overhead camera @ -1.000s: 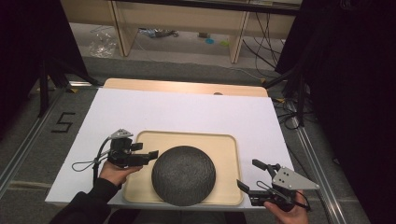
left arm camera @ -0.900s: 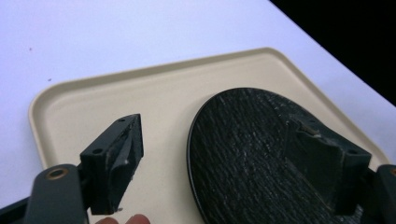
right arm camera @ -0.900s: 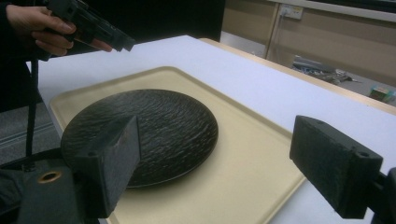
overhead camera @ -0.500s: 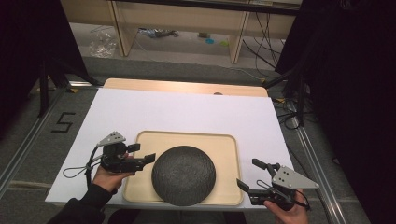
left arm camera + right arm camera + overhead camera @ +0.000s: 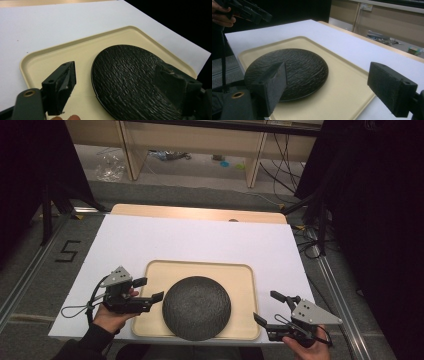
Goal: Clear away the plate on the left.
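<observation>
The left gripper (image 5: 148, 290) has drifted outward and slightly back over the last second, so its spread jaws now sit over the left rim of the tray (image 5: 150, 270) rather than pressing in toward the plate (image 5: 196, 307); in the left gripper view the jaws stand wide apart with one over bare tray and the other over the plate's (image 5: 130, 75) near edge, holding nothing. This reads as lining up for a grasp on the plate's left rim, not yet a grip. The dark, ripple-textured plate lies flat in the middle of the cream tray (image 5: 75, 50), toward its near edge, on the white table cover (image 5: 200, 240). Further right, the right gripper (image 5: 272, 309) has hardly moved and hovers just off the tray's near right corner, its jaws also spread and empty; its own view looks across the plate (image 5: 292, 67) and tray (image 5: 342, 85) toward the left gripper (image 5: 259, 15) in the far corner. The person's hands are cut off at the bottom of the high view, the plate's underside and how much lip it offers are hidden, and whether the left gripper's lower jaw touches the tray cannot be told
</observation>
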Motion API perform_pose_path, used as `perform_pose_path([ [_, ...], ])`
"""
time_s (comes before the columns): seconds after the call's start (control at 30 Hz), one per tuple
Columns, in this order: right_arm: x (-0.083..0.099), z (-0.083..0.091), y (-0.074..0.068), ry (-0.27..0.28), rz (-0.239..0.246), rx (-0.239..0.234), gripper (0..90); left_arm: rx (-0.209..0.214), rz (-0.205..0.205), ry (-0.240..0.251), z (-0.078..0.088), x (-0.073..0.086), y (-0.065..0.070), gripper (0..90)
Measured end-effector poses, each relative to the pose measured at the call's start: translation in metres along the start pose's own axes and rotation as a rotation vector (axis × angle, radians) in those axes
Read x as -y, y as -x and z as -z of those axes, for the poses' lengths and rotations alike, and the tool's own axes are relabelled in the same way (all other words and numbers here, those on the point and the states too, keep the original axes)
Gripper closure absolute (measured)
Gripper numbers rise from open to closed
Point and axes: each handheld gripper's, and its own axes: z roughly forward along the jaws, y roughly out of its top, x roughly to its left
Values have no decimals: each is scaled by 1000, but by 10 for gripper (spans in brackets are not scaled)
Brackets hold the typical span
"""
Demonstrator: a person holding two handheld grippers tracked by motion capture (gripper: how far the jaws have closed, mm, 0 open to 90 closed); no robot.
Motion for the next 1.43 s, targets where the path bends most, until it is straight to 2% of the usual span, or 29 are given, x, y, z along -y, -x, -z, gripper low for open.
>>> perform_pose_path([
  [0.07,-1,-1,-2,-13,7,-4,174,15,3,15,3,1,2,182],
  [0.13,-1,0,-3,-32,12,2,174,25,-24,25,7,1,3,183],
  [0.17,0,-1,-3,-16,9,0,174,23,-17,28,8,1,5,182],
  [0.23,0,1,-3,-25,6,7,174,20,-31,27,10,2,7,182],
  [0.27,0,-1,-3,-2,0,-3,174,25,-46,24,11,3,7,182],
  [0.3,0,0,-2,-17,-1,2,174,17,-37,28,12,4,8,182],
  [0.4,0,0,-2,-17,-1,2,174,22,-53,40,15,6,9,183],
  [0.5,0,0,-2,-17,-1,2,174,23,-53,38,18,9,11,184],
  [0.6,0,0,-3,-13,-1,0,173,38,-35,33,19,12,13,183],
  [0.7,0,1,-2,-20,-6,3,173,21,-64,26,20,14,16,182],
  [0.87,1,0,-2,-15,-13,-8,171,21,-71,10,24,20,21,182],
  [0.9,1,0,-2,-14,-11,-8,171,39,-65,8,25,20,20,182],
  [0.93,1,0,-2,0,-6,-13,171,69,-25,23,26,20,17,178],
  [1.0,0,1,-2,-16,-7,-3,171,66,16,43,27,20,12,181],
  [1.07,0,1,-2,-15,-6,-1,171,33,13,42,27,20,11,203],
  [1.1,0,1,-2,-14,-6,-1,171,40,17,41,27,20,9,204],
  [1.13,0,1,-2,-10,-2,-1,171,45,44,46,27,21,9,204],
  [1.27,0,1,-3,-11,-2,-4,171,17,2,37,27,20,11,199],
  [1.37,-1,1,-3,-11,-1,-5,171,18,-14,31,25,20,13,194],
  [1.43,0,1,-3,-1,-2,2,171,16,-39,22,24,20,12,191],
])
